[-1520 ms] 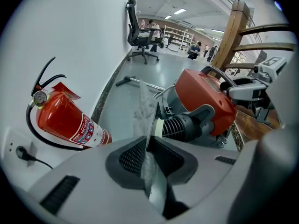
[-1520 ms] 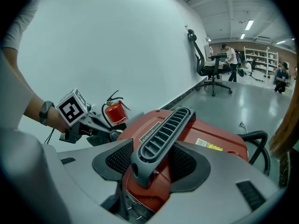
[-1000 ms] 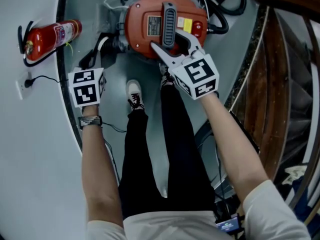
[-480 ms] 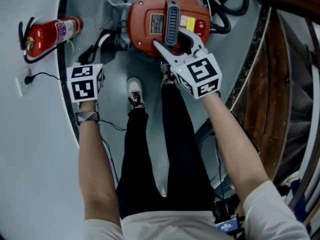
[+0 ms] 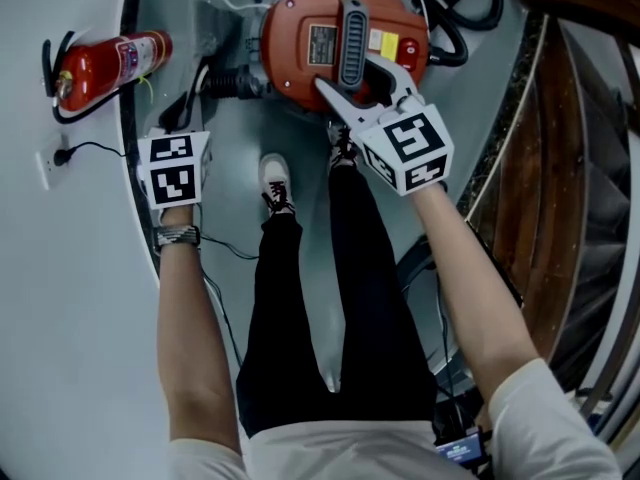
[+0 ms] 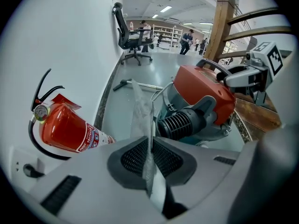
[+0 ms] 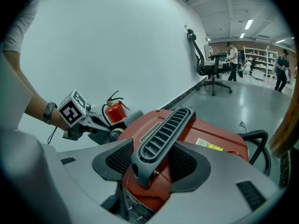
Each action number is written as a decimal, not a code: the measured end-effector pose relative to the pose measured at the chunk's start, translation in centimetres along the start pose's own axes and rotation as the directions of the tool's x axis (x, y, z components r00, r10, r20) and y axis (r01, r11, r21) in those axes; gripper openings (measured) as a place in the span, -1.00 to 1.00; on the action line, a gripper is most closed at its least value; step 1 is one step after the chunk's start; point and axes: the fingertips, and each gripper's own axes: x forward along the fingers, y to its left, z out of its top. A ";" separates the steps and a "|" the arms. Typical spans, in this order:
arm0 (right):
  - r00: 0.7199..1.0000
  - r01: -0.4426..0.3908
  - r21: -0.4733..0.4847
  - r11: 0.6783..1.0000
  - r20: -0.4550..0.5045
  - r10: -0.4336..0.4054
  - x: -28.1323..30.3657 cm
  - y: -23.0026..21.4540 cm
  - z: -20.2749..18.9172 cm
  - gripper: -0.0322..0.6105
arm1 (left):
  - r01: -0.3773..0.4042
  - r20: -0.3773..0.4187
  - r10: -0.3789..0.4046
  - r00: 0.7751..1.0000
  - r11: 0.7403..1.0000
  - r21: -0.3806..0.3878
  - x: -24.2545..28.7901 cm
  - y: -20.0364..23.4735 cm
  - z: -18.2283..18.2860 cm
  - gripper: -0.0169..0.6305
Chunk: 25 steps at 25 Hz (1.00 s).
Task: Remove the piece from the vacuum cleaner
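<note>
Head view: vacuum cleaner on the floor; fire extinguisher to its left.
Left gripper view: left tongs, just been closing, pinch a thin grey piece beside the cleaner's hose.
Right gripper view: right tongs clamp the cleaner's top handle.

- The grey, smooth floor spreads beneath me and meets the white wall at a dark skirting strip.
- The red vacuum cleaner sits on it just ahead of my shoes.
- A black hose coils beside the vacuum cleaner.
- A red fire extinguisher stands at the foot of the wall.
- Far off, an office chair stands by the same wall.
</note>
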 end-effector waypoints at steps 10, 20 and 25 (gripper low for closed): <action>0.998 -0.045 0.029 0.999 -0.032 0.046 -0.1 0.1 -0.1 -0.16 | -0.040 0.090 0.039 0.995 0.999 0.017 -5.4 0.4 1.0 -0.85; 0.998 -0.057 0.037 0.998 -0.031 0.058 -3.2 -0.5 -0.9 -0.16 | -0.049 0.128 0.051 0.990 0.999 -0.019 -8.2 -0.6 0.7 -0.85; 0.999 -0.034 0.052 0.998 -0.029 0.036 -4.8 -0.7 -1.1 -0.16 | -0.052 0.134 0.057 0.989 0.998 -0.035 -9.5 -1.2 1.0 -0.85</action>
